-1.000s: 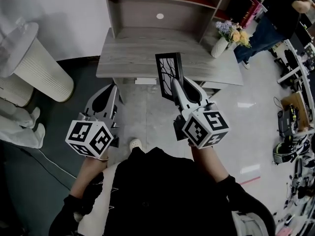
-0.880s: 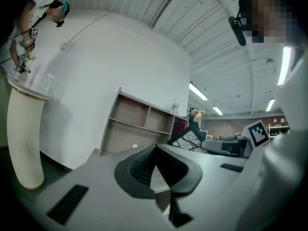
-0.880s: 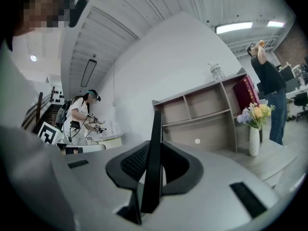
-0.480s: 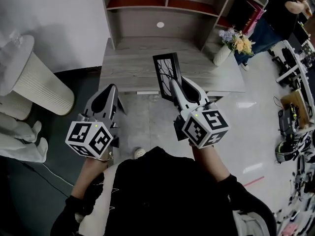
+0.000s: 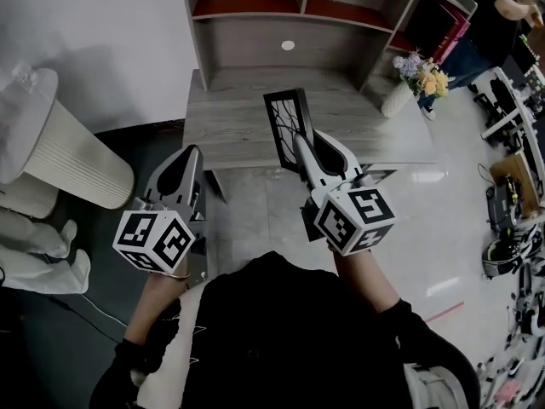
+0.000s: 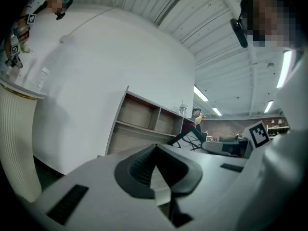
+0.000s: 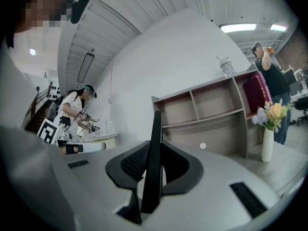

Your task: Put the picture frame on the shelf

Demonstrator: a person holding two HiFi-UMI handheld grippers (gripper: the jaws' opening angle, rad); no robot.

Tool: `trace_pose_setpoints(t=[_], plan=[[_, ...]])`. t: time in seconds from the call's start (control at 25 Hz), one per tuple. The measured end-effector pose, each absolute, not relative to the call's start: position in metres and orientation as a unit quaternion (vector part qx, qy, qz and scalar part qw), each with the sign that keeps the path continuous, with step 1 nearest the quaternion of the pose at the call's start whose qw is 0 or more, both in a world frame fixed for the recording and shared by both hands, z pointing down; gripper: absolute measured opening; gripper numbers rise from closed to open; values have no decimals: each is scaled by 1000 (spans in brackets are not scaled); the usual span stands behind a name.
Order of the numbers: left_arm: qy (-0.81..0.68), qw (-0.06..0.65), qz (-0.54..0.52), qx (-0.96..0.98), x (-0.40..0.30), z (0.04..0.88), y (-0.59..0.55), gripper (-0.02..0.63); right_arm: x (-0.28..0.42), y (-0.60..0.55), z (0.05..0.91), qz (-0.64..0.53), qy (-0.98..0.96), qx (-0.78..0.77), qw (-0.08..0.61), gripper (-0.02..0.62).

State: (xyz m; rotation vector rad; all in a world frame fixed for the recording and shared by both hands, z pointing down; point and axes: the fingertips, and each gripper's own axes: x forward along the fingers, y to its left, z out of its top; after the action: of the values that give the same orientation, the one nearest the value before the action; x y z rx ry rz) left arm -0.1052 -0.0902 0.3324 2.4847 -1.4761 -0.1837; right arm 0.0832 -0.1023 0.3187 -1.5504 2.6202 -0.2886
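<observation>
Nearest in, two grippers, both pointing level. The left gripper (image 5: 191, 155) is pinched together on nothing and rides alongside. The right gripper (image 5: 308, 153) is clamped on the bottom edge of the frame (image 5: 287, 126). There's one frame, black-rimmed, long axis standing upright, and it shows edge-on in the right gripper view, squeezed between both pads. It hangs in the air over the near edge of the desk (image 5: 243, 118), touching nothing else. Beyond it, at the back of that one desk, stands the one shelf (image 5: 281, 25), straight ahead of the frame with its bays open toward us. So the right hand looks set to carry on forward. One vase (image 5: 398, 97) sits off to the right, well apart.
</observation>
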Motion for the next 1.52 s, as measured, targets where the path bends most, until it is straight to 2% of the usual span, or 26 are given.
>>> trace_pose_setpoints(t=[0.16,1.0,1.52], plan=[[-500,125,-69,854,-108,332,-99,12,77,-103,318,-71,855,-513,24,74],[-482,119,-65,866,-102,326,-102,12,85,-107,314,-113,846,-518,49,74],[-506,132,-73,849,-135,335,-114,12,68,-134,319,-119,850,-512,38,74]])
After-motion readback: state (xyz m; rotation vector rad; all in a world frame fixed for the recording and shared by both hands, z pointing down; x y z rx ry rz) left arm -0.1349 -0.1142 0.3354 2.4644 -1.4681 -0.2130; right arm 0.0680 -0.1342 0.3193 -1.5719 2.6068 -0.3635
